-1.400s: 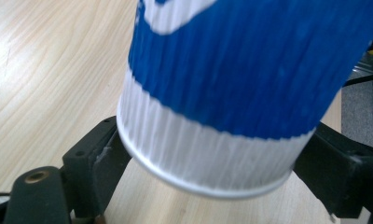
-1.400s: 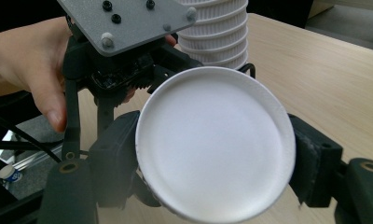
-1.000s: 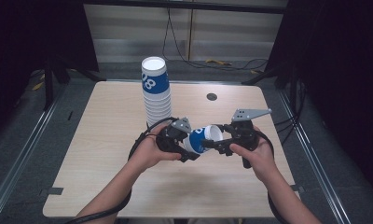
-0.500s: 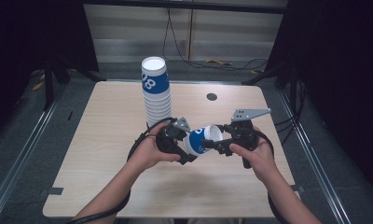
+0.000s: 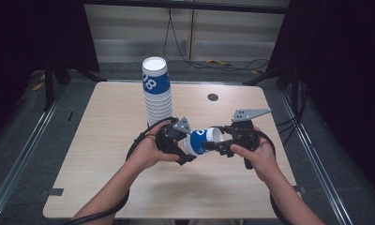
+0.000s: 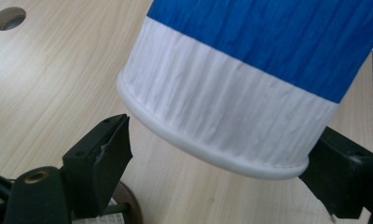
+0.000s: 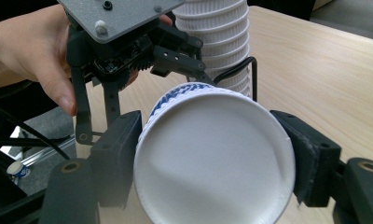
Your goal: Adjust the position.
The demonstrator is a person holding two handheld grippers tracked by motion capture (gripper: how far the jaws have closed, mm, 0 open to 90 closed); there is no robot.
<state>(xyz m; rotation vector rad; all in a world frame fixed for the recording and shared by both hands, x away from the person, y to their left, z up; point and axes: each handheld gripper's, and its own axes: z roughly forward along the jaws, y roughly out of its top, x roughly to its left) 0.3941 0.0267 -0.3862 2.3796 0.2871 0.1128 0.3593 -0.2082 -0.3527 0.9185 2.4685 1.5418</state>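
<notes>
A pale wood worktop (image 5: 106, 140) with rounded corners carries a tall stack of cups (image 5: 156, 91), white with blue bands, near its far edge. A round hole (image 5: 213, 97) lies right of the stack.

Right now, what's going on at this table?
A person holds a paper cup in the air between two handheld grippers, above the wooden table. The right gripper clamps the cup at its sides. The left gripper has its jaws around the cup's white end, one jaw apart from it. A tall cup stack stands behind.
</notes>
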